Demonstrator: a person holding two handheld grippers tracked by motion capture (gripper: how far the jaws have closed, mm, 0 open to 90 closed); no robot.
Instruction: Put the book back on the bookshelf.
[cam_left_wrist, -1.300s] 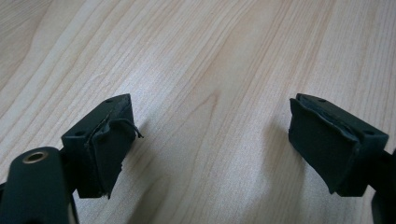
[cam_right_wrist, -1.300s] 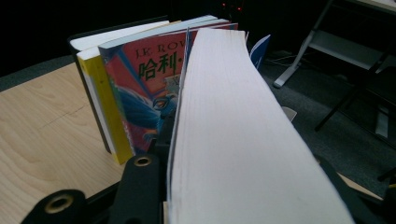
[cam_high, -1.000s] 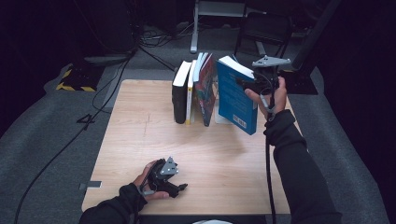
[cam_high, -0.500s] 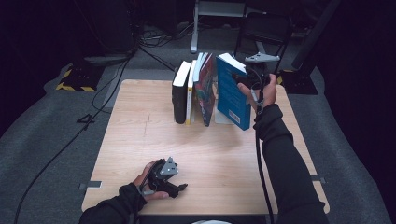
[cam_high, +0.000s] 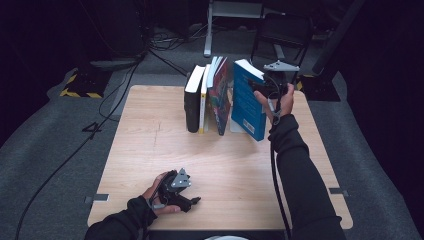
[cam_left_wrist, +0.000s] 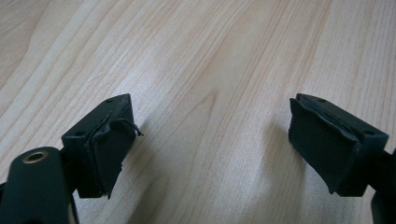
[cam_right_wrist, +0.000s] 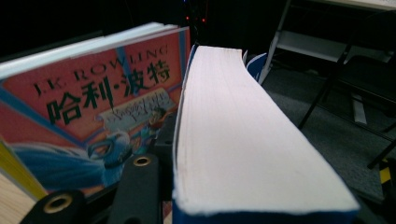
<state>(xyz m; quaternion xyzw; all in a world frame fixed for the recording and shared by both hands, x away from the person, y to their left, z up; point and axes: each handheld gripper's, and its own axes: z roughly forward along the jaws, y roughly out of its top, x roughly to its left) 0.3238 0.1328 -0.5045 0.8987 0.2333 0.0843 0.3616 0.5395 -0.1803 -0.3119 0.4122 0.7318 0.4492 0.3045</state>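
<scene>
Nearest, at seven o'clock on the surface (cam_high: 150, 125), the left gripper (cam_high: 192, 201) rests idle, jaws wide apart and empty. Farther, at one o'clock, the right gripper (cam_high: 261, 88) clamps the upright blue book (cam_high: 247, 102), which leans left toward the red-covered book (cam_high: 222, 95), its long axis near vertical.

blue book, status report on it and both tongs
Right tongs shut on blue book, standing tilted. Left tongs open, resting on table. Red-cover book close beside it, small gap.
</scene>
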